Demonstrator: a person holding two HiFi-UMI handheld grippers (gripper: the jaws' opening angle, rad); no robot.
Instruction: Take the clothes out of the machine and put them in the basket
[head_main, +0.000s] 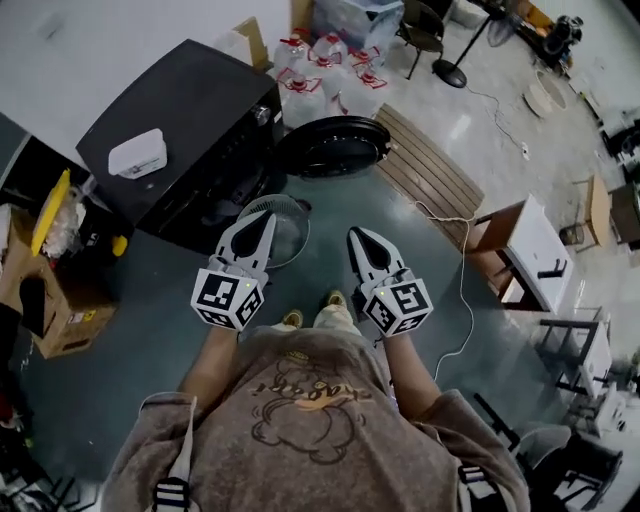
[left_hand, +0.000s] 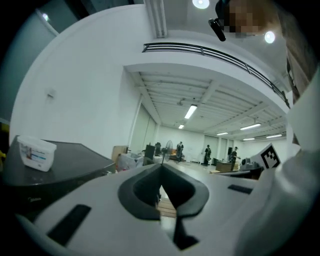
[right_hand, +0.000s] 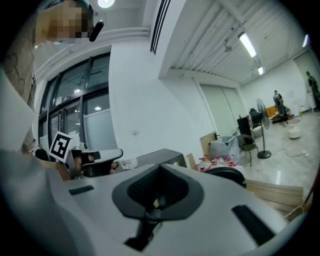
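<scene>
The black washing machine (head_main: 190, 130) stands at the upper left of the head view, its round door (head_main: 333, 146) swung open towards the floor. A pale round basket (head_main: 292, 225) sits on the floor in front of it, partly hidden by my left gripper (head_main: 262, 222). That gripper is shut and empty, held level. My right gripper (head_main: 355, 236) hovers beside it, jaws together with nothing in them. The left gripper view shows its shut tips (left_hand: 161, 167) with the machine's top (left_hand: 65, 165) at the left. In the right gripper view the shut tips (right_hand: 160, 167) point at the machine (right_hand: 155, 157). No clothes show.
A white box (head_main: 137, 153) lies on the machine's top. Water bottles (head_main: 325, 60) stand behind the door, next to a wooden slatted board (head_main: 430, 170). A white desk (head_main: 535, 250) and a cable (head_main: 462, 290) are at the right, a cardboard box (head_main: 60, 310) at the left.
</scene>
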